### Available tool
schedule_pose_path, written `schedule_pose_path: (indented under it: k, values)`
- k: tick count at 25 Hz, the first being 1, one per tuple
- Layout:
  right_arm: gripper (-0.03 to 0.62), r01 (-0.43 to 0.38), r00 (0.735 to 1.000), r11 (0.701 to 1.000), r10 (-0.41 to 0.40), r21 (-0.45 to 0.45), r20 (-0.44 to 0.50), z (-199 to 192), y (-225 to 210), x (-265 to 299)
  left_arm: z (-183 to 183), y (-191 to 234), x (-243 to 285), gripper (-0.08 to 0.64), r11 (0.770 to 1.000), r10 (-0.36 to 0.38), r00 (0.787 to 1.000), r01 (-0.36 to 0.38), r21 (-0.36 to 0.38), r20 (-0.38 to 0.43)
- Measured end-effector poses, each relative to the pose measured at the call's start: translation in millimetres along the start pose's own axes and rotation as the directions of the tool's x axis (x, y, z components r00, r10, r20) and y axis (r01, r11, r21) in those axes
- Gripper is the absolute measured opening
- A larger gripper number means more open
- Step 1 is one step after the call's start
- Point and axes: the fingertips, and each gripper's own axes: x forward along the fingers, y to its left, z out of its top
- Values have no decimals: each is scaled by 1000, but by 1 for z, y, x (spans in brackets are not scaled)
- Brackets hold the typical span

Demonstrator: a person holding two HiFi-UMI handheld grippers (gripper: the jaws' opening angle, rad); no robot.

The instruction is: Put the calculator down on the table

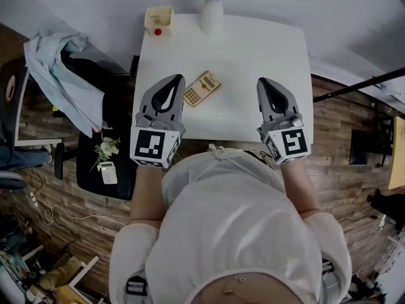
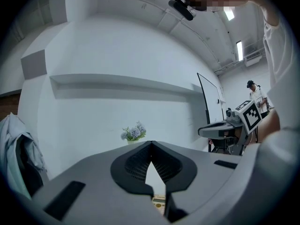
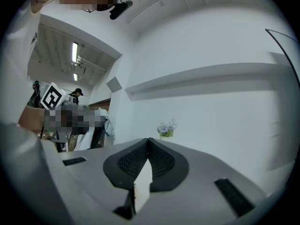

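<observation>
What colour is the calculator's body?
The flat rectangular calculator is tan-gold, best in head view.

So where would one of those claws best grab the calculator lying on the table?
Across its two long edges, near the middle, coming from above. The calculator lies flat on the table, so only its thin sides offer a hold, and the narrow width probably suits the jaws best. It sits diagonally, so the left gripper, the nearest, would need turning to match.
</observation>
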Motion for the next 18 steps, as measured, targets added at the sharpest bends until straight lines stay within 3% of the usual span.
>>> schedule_pose_path:
  k: [18]
  values:
    - [2, -3, 1000, 1000, 3, 7, -22, -10, 8, 5, -13, 9, 6, 18, 1000, -4, 1000, 3, -31, -31]
